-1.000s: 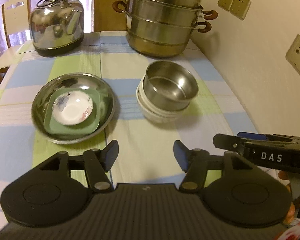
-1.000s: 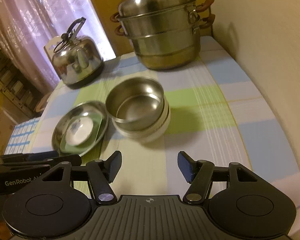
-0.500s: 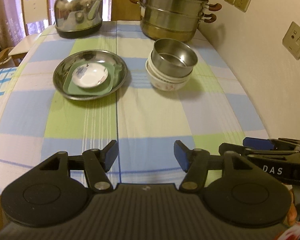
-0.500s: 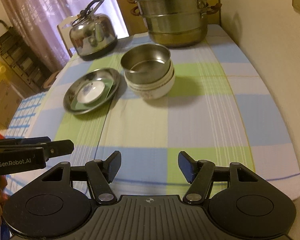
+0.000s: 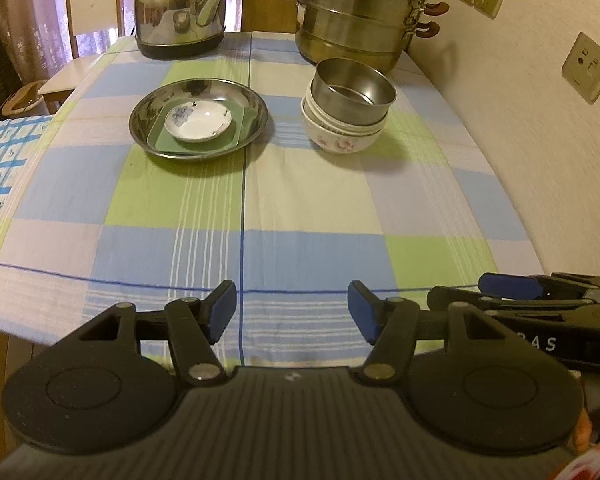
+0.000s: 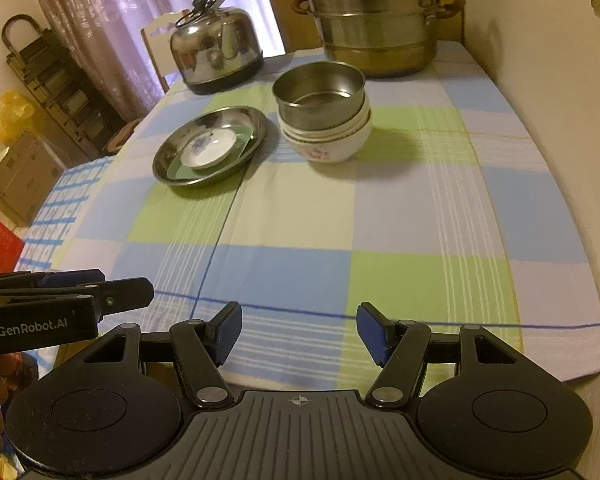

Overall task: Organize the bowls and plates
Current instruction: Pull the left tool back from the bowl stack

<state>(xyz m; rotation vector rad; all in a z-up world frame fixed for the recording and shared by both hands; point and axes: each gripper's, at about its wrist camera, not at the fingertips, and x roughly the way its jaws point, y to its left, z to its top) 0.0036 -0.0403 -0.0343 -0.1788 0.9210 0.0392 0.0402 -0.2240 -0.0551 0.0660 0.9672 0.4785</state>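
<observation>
I'm holding my left claw (image 5: 292,312) and right claw (image 6: 299,334) side by side over the near edge of the tabletop (image 5: 300,208), both with jaws apart and nothing between them. Far across the cloth, a small white dish (image 5: 198,122) is sitting on a green square plate (image 5: 240,130) inside a steel plate (image 5: 156,104). Just right of it, apart, a steel bowl (image 5: 354,92) is nesting in stacked white bowls (image 5: 340,140), with a kettle (image 5: 180,12) and steamer pot (image 5: 356,16) standing behind.
</observation>
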